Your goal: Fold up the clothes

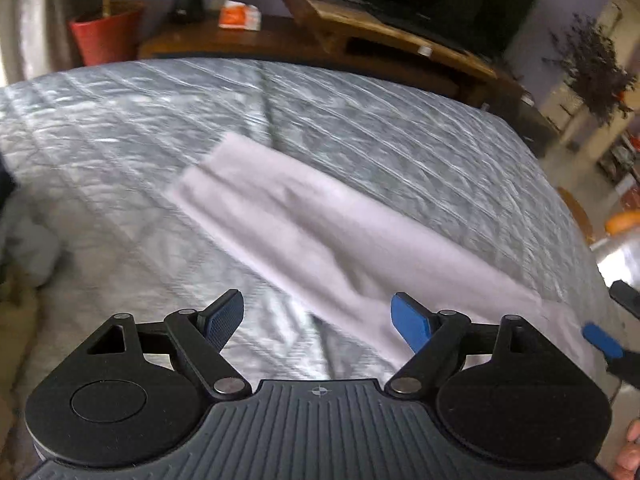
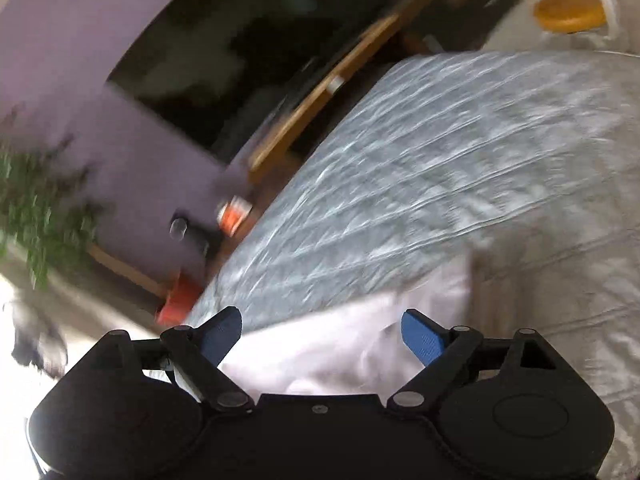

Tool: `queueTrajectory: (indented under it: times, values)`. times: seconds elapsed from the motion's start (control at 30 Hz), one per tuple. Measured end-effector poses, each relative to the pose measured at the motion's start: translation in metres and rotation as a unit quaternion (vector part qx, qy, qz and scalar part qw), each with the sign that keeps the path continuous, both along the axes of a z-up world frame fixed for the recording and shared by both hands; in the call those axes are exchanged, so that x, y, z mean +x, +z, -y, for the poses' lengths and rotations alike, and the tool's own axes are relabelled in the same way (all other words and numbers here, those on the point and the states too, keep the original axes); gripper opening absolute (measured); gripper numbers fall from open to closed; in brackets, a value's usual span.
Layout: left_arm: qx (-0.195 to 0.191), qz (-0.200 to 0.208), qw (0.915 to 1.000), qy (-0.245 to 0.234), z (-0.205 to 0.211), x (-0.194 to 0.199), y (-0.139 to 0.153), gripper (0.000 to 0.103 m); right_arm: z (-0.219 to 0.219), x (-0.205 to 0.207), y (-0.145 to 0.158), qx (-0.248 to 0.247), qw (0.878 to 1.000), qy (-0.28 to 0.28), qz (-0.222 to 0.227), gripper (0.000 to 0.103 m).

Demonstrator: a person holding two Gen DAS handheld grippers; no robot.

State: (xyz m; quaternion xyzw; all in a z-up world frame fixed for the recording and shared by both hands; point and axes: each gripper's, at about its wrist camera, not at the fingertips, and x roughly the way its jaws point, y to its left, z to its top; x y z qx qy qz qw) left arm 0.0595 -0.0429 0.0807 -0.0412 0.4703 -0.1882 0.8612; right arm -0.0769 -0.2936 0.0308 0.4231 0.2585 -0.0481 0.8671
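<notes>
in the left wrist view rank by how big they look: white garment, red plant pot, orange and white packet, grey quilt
1. grey quilt
2. white garment
3. red plant pot
4. orange and white packet
The pot and packet sit farther back, so they look smaller.

The garment (image 1: pixel 304 232) is smooth, matt pale cloth on a quilted bedspread (image 1: pixel 120 120) with a slight silvery sheen, while both grippers, left (image 1: pixel 319 322) and right (image 2: pixel 321 336), look like matt black plastic with ridged blue pads (image 1: pixel 410 322) and shiny metal pivot pins.
</notes>
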Motion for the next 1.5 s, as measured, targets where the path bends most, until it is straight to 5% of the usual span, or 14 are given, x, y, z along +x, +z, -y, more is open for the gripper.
queueTrajectory:
  times: [0.07, 0.17, 0.37, 0.53, 0.67, 0.83, 0.97, 1.5]
  values:
    - [0.016, 0.003, 0.9997, -0.020, 0.010, -0.001, -0.006, 0.085, -0.010, 0.011, 0.004, -0.019, 0.999, 0.031, -0.013, 0.091]
    - [0.027, -0.008, 0.9992, -0.029, 0.019, 0.001, -0.016, 0.085, -0.012, 0.039, -0.014, 0.010, 0.989, 0.115, -0.092, 0.095]
    - [0.026, 0.009, 0.9987, -0.042, 0.032, -0.001, -0.016, 0.085, 0.008, 0.058, -0.037, 0.022, 0.975, 0.151, -0.160, 0.099]
    - [0.042, 0.029, 0.9956, -0.079, 0.051, -0.013, -0.018, 0.085, 0.032, 0.032, -0.004, 0.069, 0.989, 0.119, -0.052, 0.100]
    - [0.056, 0.044, 0.9916, -0.108, 0.065, -0.023, -0.019, 0.085, 0.053, 0.005, -0.012, 0.019, 0.993, 0.059, -0.101, 0.101]
    - [0.063, 0.065, 0.9870, -0.133, 0.079, -0.032, -0.020, 0.085, 0.077, -0.032, -0.056, 0.124, 0.985, -0.007, -0.119, 0.101]
    - [0.074, 0.079, 0.9814, -0.159, 0.091, -0.040, -0.023, 0.085, 0.080, -0.035, -0.069, 0.153, 0.982, 0.003, -0.110, 0.102]
    - [0.131, 0.056, 0.9705, -0.195, 0.105, -0.044, -0.054, 0.087, 0.072, -0.004, -0.058, 0.087, 0.988, 0.090, -0.089, 0.102]
